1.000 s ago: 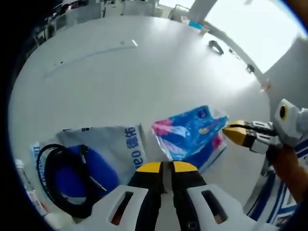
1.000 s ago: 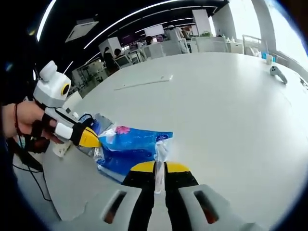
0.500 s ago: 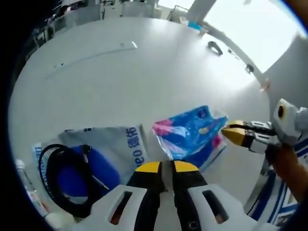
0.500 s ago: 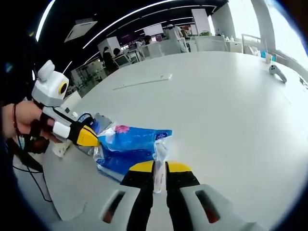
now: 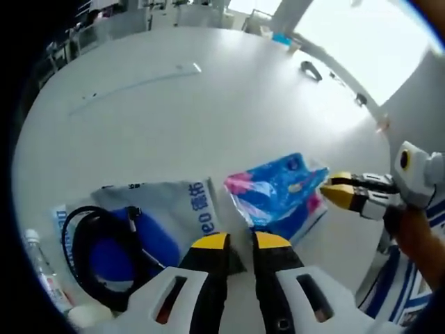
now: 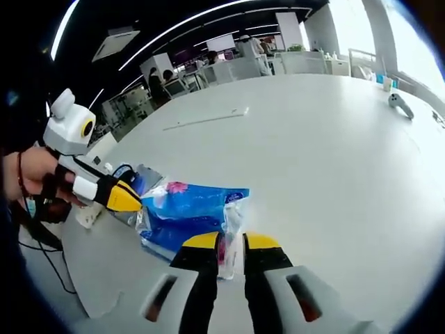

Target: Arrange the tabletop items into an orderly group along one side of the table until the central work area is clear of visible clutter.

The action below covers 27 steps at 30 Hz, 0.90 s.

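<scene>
The blue packet [image 6: 188,212] is held at its plastic end by the right gripper [image 6: 229,243]. The left gripper [image 5: 233,243] is slightly parted, released, near the grey bag [image 5: 156,212] containing a black cable [image 5: 90,261].

The left gripper [image 5: 234,241] is sitting low over the table [image 5: 174,118], its yellow-tipped jaws a narrow gap apart with nothing between them. From the other side it [image 6: 132,200] is reaching in slantwise, and a hand [image 6: 31,182] is gripping its handle. The right gripper [image 6: 228,241] is pointing forward, its jaws pinching the clear edge of a pack [image 6: 188,212]. In the left gripper view it [image 5: 332,195] is coming in level from the right, with a forearm [image 5: 417,240] behind it.
</scene>
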Each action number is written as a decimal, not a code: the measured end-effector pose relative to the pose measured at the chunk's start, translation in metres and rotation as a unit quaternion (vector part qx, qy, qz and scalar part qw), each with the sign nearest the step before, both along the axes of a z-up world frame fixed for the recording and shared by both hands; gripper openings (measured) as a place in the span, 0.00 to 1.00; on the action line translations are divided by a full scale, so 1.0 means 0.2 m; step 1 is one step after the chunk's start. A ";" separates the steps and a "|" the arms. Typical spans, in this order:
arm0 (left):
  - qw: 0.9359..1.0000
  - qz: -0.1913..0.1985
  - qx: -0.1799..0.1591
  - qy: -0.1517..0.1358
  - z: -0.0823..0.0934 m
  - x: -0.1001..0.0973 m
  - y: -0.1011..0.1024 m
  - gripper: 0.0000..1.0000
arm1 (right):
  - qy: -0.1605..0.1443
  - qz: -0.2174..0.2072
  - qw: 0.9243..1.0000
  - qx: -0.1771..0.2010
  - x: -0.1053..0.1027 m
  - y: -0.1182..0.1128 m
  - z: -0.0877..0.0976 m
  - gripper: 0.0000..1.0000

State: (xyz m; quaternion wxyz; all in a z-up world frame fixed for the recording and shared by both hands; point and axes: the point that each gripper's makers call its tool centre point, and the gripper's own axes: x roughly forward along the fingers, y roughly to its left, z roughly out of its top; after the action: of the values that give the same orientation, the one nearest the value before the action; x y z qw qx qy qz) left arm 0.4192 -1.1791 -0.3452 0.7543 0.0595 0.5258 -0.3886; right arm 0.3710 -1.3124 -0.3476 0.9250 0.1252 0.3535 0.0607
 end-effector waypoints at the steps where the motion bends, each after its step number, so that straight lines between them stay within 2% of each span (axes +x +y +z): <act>1: 1.000 0.000 -0.001 0.000 0.00 0.00 0.00 0.10 | -0.001 0.000 1.000 0.001 0.00 0.00 0.00 0.11; 8: 1.000 0.002 -0.009 -0.002 0.02 -0.01 0.00 0.13 | -0.002 0.000 1.000 0.000 -0.01 0.00 0.01 0.12; 16: 1.000 0.003 -0.026 -0.012 0.08 -0.01 -0.01 0.20 | -0.004 -0.003 1.000 -0.004 -0.02 -0.01 0.03 0.13; 27: 0.999 0.000 -0.043 -0.019 0.13 -0.02 0.00 0.33 | -0.016 -0.009 1.000 -0.009 -0.02 -0.01 0.09 0.14</act>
State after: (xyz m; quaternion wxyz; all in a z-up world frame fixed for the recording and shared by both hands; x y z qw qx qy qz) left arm 0.4149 -1.1787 -0.3184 0.7659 0.0349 0.4942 -0.4098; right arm 0.3667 -1.3151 -0.3295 0.9322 0.1192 0.3379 0.0517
